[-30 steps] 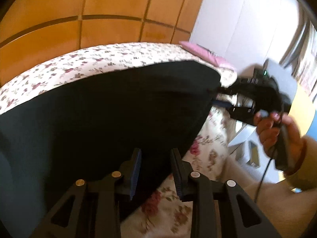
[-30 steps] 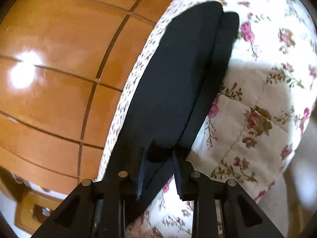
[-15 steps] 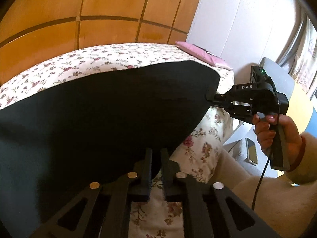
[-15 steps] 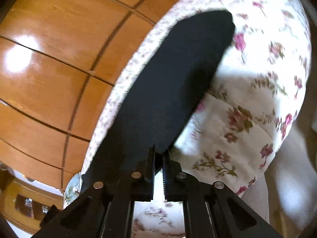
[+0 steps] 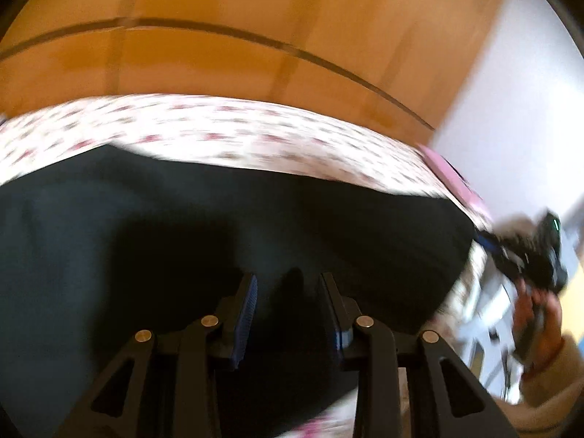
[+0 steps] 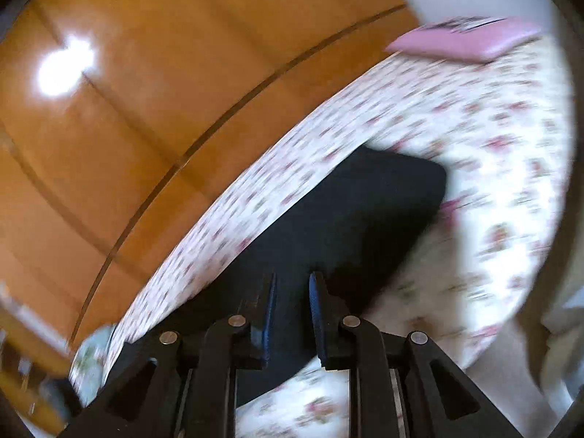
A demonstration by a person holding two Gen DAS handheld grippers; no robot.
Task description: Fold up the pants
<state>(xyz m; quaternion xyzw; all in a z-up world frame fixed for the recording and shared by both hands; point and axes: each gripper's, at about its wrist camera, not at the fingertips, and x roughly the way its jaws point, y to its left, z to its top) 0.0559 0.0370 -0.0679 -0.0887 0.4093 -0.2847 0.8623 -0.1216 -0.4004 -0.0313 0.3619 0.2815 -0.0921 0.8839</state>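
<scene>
I'm looking into a bedroom in someone's home. A bed (image 6: 474, 138) fills most of both views, covered with a white quilted spread printed with small pink roses. A flat pink cushion (image 6: 463, 42) lies at its far end. Behind the bed runs a glossy panelled wooden headboard (image 5: 255, 29) in a warm orange tone, catching a bright glare in the right wrist view. A plain white wall (image 5: 518, 91) meets it at the corner. Black pants (image 5: 182, 226) lie spread on the bedspread.

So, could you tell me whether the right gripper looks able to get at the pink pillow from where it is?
Probably not yet: the right gripper, fingers opening, sits over the pants, and the pillow lies far across the bed.
</scene>
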